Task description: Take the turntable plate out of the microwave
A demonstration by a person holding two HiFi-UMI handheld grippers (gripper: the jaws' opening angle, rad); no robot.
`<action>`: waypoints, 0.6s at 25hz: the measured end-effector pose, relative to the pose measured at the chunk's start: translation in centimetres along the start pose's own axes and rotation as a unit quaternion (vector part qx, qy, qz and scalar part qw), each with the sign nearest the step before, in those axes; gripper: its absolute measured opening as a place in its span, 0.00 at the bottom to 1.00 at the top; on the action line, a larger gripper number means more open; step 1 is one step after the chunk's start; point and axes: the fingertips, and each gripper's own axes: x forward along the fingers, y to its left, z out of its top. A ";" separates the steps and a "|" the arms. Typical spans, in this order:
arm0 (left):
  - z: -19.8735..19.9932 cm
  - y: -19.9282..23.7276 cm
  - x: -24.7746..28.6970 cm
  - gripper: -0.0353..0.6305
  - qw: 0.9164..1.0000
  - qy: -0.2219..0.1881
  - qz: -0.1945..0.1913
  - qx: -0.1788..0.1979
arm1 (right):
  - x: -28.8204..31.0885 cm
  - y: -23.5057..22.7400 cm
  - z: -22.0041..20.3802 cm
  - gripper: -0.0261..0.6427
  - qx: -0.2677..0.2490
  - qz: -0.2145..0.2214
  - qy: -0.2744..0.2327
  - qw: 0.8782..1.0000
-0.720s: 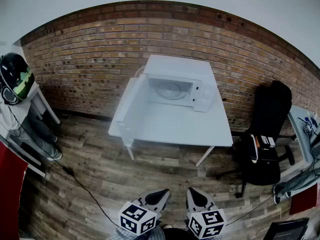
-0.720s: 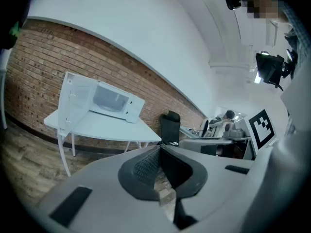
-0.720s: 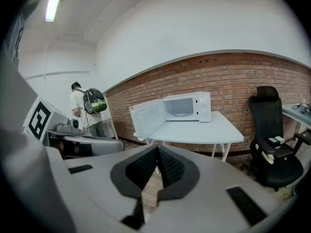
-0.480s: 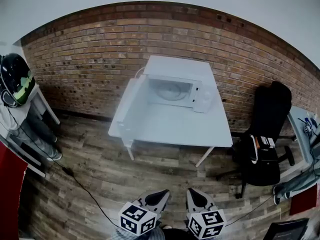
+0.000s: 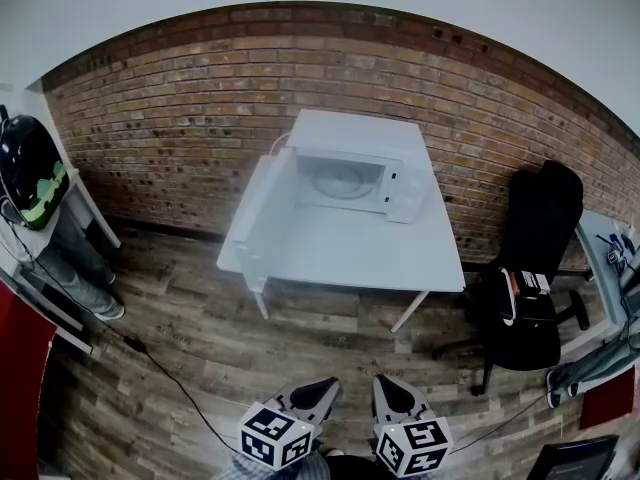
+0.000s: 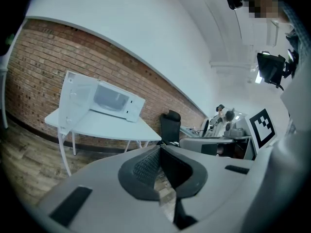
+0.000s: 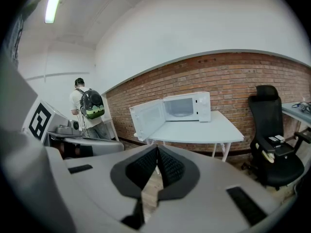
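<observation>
A white microwave point(image 5: 355, 173) stands on a white table point(image 5: 345, 253) against the brick wall, its door point(image 5: 258, 208) swung open to the left. The round glass turntable plate point(image 5: 340, 180) lies inside the cavity. The microwave point(image 6: 114, 100) also shows in the left gripper view, and the microwave point(image 7: 187, 107) in the right gripper view. Both grippers hang low at the bottom of the head view, far from the table. My left gripper point(image 5: 327, 384) is shut with nothing held. My right gripper point(image 5: 384, 382) is shut and holds nothing too.
A black office chair point(image 5: 535, 268) stands right of the table. A person with a dark backpack point(image 5: 30, 168) stands at the far left by a white shelf. A cable point(image 5: 165, 373) runs across the wooden floor. A desk edge point(image 5: 605, 253) sits at the far right.
The person with the backpack at the left has shifted slightly. Both grippers and the microwave stay where they were.
</observation>
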 end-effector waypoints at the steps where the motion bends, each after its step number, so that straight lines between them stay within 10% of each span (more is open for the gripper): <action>1: 0.0 0.0 0.0 0.07 1.000 0.000 0.000 0.000 | 0.0 0.0 0.0 0.07 0.001 0.000 0.000 1.000; 15: -0.4 -2.3 0.2 0.07 1.000 -0.007 0.018 -0.009 | -1.7 -1.0 -0.5 0.07 0.007 0.030 -0.003 1.000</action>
